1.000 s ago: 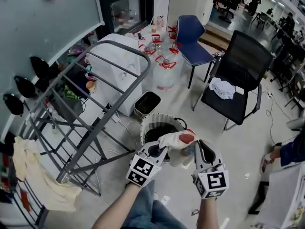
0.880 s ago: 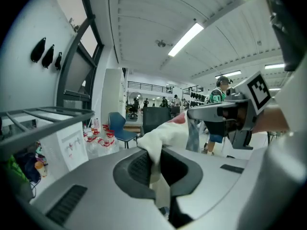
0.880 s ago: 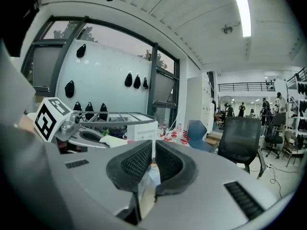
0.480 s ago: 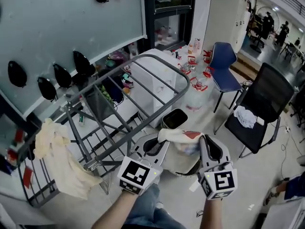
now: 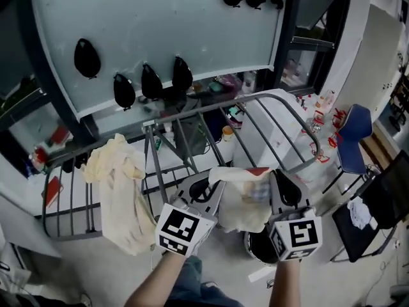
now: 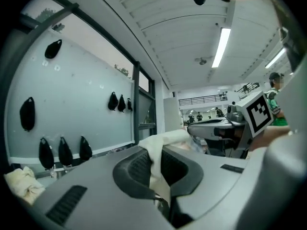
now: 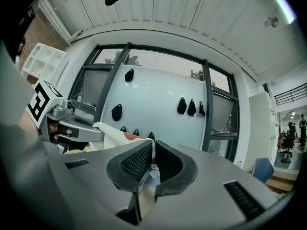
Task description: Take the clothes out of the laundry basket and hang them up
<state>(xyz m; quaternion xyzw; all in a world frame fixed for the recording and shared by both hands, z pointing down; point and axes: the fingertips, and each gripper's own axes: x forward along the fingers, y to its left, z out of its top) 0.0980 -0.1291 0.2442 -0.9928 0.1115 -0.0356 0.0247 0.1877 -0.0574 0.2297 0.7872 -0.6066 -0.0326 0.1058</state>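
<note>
A white garment with a red patch [image 5: 241, 196] hangs stretched between my two grippers, held up in front of the grey drying rack [image 5: 291, 117]. My left gripper [image 5: 206, 190] is shut on its left edge, and the cloth [image 6: 156, 152] shows pinched between the jaws in the left gripper view. My right gripper [image 5: 278, 187] is shut on the right edge, with fabric [image 7: 144, 188] squeezed between its pads. The dark laundry basket [image 5: 261, 247] sits on the floor below, mostly hidden by the garment and right gripper.
A cream cloth [image 5: 120, 190] hangs over the rack's left wing. Dark objects [image 5: 151, 82] hang on the grey wall panel behind. A blue chair [image 5: 354, 133] and a black chair holding a white cloth [image 5: 362, 213] stand at the right.
My view has swung left from the basket and chairs toward the drying rack and wall. Both grippers keep their hold on the garment, now raised in front of the rack.
</note>
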